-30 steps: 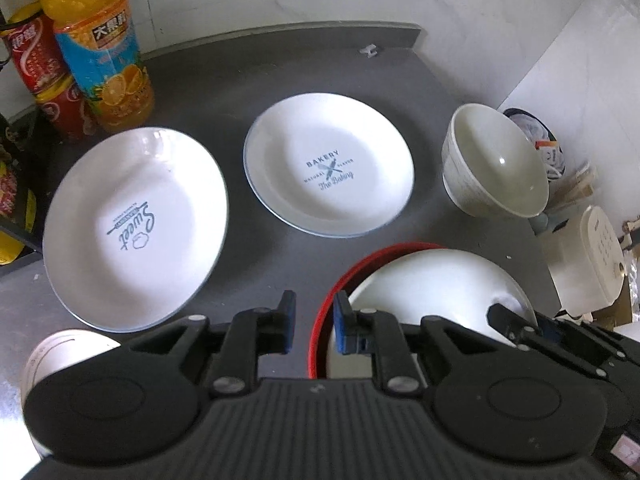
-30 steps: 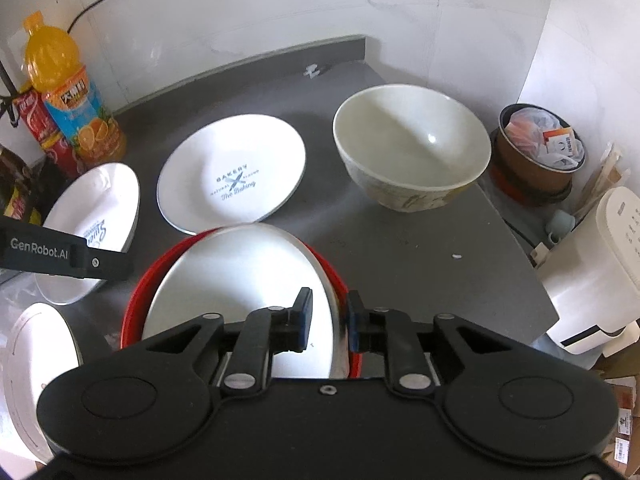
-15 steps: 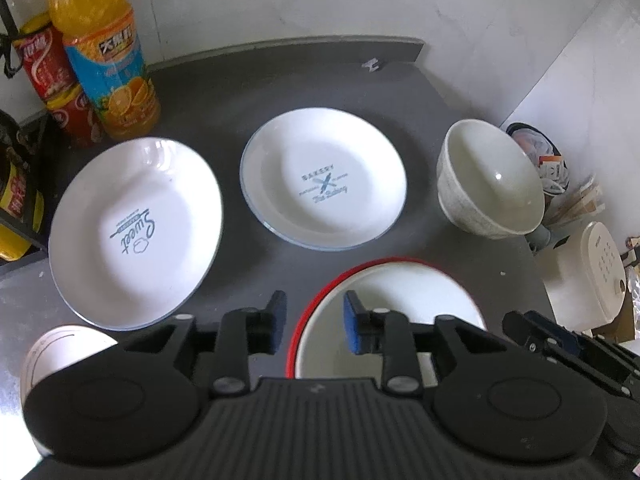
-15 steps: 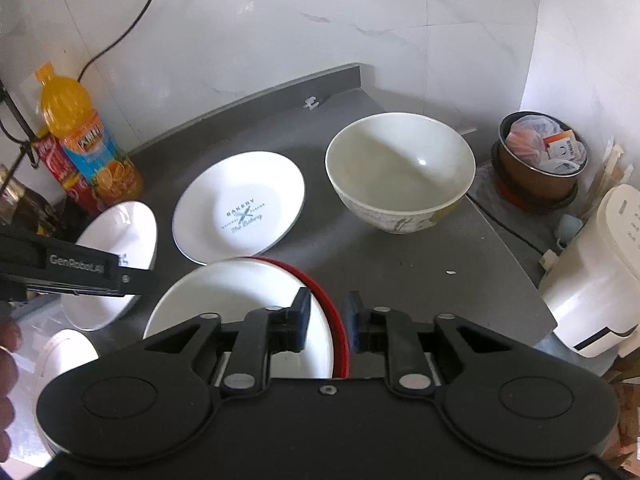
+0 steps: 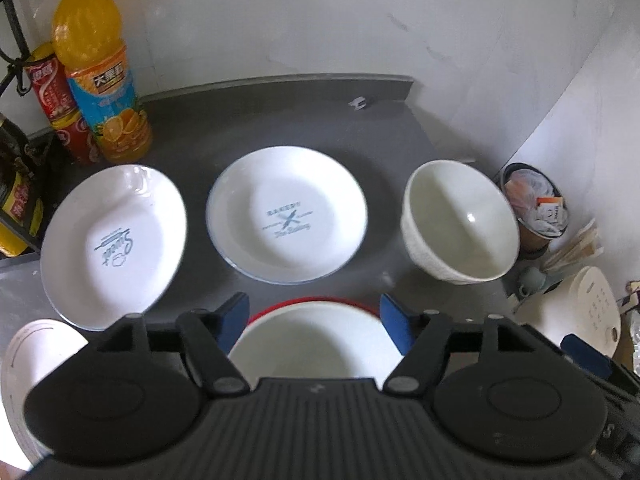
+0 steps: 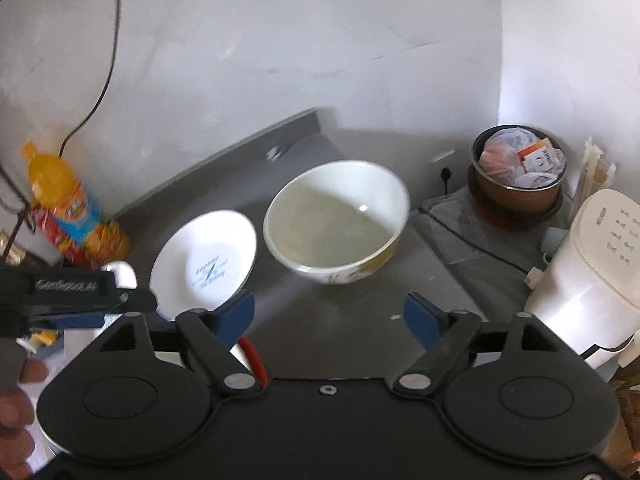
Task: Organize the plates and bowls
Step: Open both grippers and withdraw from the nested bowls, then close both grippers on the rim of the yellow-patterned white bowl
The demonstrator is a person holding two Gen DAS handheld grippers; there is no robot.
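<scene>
**Both tongs spread wide above the red-rimmed plate**

As the blue pads drew apart, the left tongs [image 5: 314,320] and the right tongs [image 6: 330,316] had just been opening, and each stood wide with no pad pressing on anything. The red-rimmed plate [image 5: 316,340] lay between and below the left pads, at the near edge of the dark grey surface [image 5: 280,120]; in the right wrist view only a sliver of its red rim showed beside the left pad.

The surface ended at a low raised lip along the white back wall and at a straight edge on the right, past which a lined bin [image 6: 518,168] and a white appliance [image 6: 600,264] stood. The back strip of the surface was open, as was the patch between the right tongs and the bowl.

Counted: two white printed plates, the "Sweet" plate [image 5: 114,246] on the left and the "Bakery" plate [image 5: 286,214] in the middle, apart from each other; one deep white bowl [image 5: 460,222] on the right, upright; one red-rimmed plate; one orange drink bottle [image 5: 100,68]; one red can [image 5: 56,96] beside it.
</scene>
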